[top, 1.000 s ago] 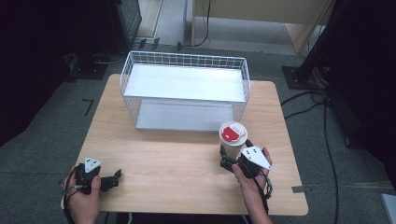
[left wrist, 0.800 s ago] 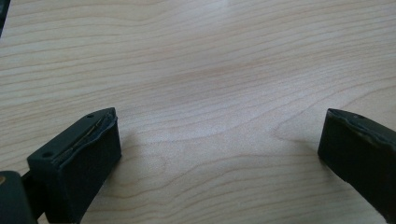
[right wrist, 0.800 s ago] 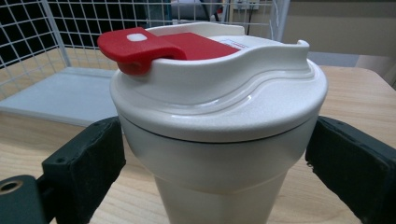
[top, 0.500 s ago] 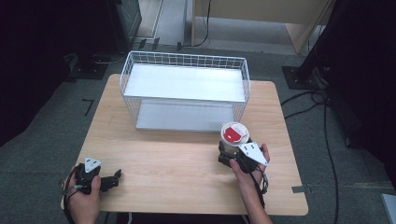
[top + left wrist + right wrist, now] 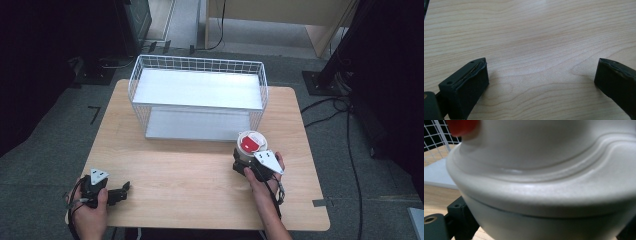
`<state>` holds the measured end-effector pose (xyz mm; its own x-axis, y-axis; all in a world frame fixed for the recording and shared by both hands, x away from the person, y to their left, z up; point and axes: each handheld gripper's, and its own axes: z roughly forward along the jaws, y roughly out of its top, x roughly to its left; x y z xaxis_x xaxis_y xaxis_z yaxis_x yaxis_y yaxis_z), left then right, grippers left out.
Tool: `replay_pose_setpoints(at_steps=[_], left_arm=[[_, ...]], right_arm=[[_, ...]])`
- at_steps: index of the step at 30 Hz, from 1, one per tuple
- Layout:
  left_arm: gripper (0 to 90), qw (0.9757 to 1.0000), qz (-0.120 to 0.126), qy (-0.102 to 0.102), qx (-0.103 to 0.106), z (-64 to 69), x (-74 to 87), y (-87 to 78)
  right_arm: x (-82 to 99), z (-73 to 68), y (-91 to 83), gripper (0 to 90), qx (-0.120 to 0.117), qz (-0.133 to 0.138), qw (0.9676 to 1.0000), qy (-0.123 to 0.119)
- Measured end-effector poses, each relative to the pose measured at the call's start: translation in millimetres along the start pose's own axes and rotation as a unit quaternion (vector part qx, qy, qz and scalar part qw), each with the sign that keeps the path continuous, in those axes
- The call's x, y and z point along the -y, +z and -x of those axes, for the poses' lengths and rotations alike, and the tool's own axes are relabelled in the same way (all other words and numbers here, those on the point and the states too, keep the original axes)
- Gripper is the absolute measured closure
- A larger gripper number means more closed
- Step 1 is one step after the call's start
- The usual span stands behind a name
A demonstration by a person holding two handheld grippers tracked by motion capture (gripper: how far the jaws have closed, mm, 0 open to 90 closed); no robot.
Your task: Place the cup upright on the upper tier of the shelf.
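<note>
High view: my right gripper (image 5: 246,165) grasps a white lidded cup (image 5: 251,144) with a red patch on its lid, held upright over the right half of the wooden table (image 5: 200,175), just in front of the white wire basket (image 5: 197,95). The basket stands at the table's far edge, its solid white floor bare. My right hand (image 5: 265,172) wraps the gripper body from behind, under the grey three-cornered plate.

Right gripper view: the cup's pale wall and the stepped rim of its lid sit close against the camera, between my black jaws at the lower corners; basket wire shows at upper left.

High view, near left corner: my left gripper (image 5: 120,192) lies low by the table's front edge, held in my left hand (image 5: 90,210).

Left gripper view: its jaws stand wide apart with nothing between them, bare wood grain beneath.
</note>
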<state>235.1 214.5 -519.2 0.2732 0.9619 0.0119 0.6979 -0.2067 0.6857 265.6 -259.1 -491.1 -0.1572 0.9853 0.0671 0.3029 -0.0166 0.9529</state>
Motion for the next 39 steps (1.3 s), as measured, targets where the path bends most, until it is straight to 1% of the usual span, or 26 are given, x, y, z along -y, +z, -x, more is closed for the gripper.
replay_pose_setpoints(at_steps=[2,7,8,10,11,12,13,15,16,20,21,24,25,26,27,28,29,30,31,32,33,34,35,36,37,39], left_arm=[[0.0,1.0000,0.000,0.000,0.000,0.0,0.0,0.0],[0.0,1.0000,0.000,0.000,0.000,0.0,0.0,0.0],[0.0,1.0000,0.000,0.000,0.000,0.0,0.0,0.0],[0.0,1.0000,0.000,0.000,0.000,0.0,0.0,0.0],[0.0,1.0000,0.000,0.000,0.000,0.0,0.0,0.0],[0.0,1.0000,0.000,0.000,0.000,0.0,0.0,0.0],[0.0,1.0000,0.000,0.000,0.000,0.0,0.0,0.0],[0.0,1.0000,0.000,0.000,0.000,0.0,0.0,0.0],[0.0,1.0000,0.000,0.000,0.001,0.0,0.0,0.0],[0.0,1.0000,0.000,0.000,0.001,0.0,0.0,0.0],[0.0,1.0000,0.000,0.001,0.001,0.0,0.0,0.0],[0.0,1.0000,0.000,0.000,0.001,0.1,0.0,0.1],[0.0,1.0000,0.000,0.000,0.001,0.1,0.0,0.1],[0.0,1.0000,0.000,0.001,0.001,0.1,0.0,0.0],[0.0,1.0000,0.000,0.001,0.001,0.1,0.0,0.0],[0.0,1.0000,0.001,0.000,0.001,0.1,0.0,0.1],[0.0,1.0000,0.000,0.002,0.000,-0.1,-0.1,0.0],[0.0,1.0000,0.000,0.002,0.000,-0.1,-0.1,0.0],[0.0,1.0000,0.000,0.001,0.000,0.0,0.0,0.0],[0.0,1.0000,0.000,0.001,0.000,0.0,0.0,0.0],[0.0,1.0000,0.000,0.001,0.001,-0.1,-0.1,-0.1],[0.0,1.0000,0.001,-0.001,0.001,0.2,-0.1,0.1],[0.0,1.0000,0.001,-0.001,0.001,0.2,-0.1,0.1],[0.0,1.0000,0.001,0.001,0.001,0.0,-0.1,0.1],[0.0,1.0000,0.000,0.000,0.001,0.1,-0.1,0.1],[0.0,1.0000,-0.001,0.002,0.001,-0.2,-0.1,-0.1]], right_arm=[[-0.4,0.6,-0.1,6.2,-0.003,-0.001,0.9999,-0.011],[-0.8,0.1,-1.0,6.1,-0.008,0.000,0.9998,-0.018],[-0.7,-0.7,-1.4,6.1,-0.013,0.001,0.9997,-0.022],[-0.4,-3.0,-1.9,6.1,-0.024,0.001,0.9995,-0.022],[-0.6,-6.5,-3.0,6.1,-0.032,0.004,0.9992,-0.023],[-0.6,-6.5,-3.0,6.1,-0.032,0.004,0.9992,-0.023],[-2.5,-12.1,-5.2,6.1,-0.042,0.014,0.9987,-0.025],[-4.1,-14.5,-6.2,6.1,-0.045,0.018,0.9985,-0.023],[-8.7,-19.3,-8.5,6.1,-0.052,0.026,0.9981,-0.023],[-22.7,-28.4,-13.7,6.1,-0.063,0.046,0.9966,-0.026],[-22.7,-28.4,-13.7,6.1,-0.063,0.046,0.9966,-0.026],[-36.7,-34.9,-17.6,6.1,-0.071,0.063,0.9951,-0.026],[-46.6,-38.8,-19.8,6.1,-0.075,0.075,0.9939,-0.028],[-50.4,-40.5,-20.6,6.0,-0.077,0.078,0.9936,-0.027],[-50.4,-40.5,-20.6,6.0,-0.077,0.078,0.9936,-0.027],[-61.2,-44.8,-21.8,6.0,-0.078,0.092,0.9922,-0.030],[-65.9,-46.8,-22.1,6.0,-0.079,0.098,0.9916,-0.031],[-65.9,-46.8,-22.1,6.0,-0.079,0.098,0.9916,-0.031],[-75.4,-49.9,-22.5,6.0,-0.079,0.110,0.9902,-0.037],[-75.4,-49.9,-22.5,6.0,-0.079,0.110,0.9902,-0.037],[-85.2,-52.9,-22.4,6.0,-0.074,0.123,0.9888,-0.040],[-88.9,-53.7,-22.2,6.0,-0.073,0.130,0.9880,-0.041],[-88.9,-53.7,-22.2,6.0,-0.073,0.130,0.9880,-0.041],[-95.2,-54.9,-22.3,6.0,-0.074,0.140,0.9866,-0.039],[-105.1,-57.1,-22.2,5.9,-0.075,0.157,0.9840,-0.037],[-113.5,-58.9,-22.1,5.9,-0.074,0.173,0.9813,-0.040]])
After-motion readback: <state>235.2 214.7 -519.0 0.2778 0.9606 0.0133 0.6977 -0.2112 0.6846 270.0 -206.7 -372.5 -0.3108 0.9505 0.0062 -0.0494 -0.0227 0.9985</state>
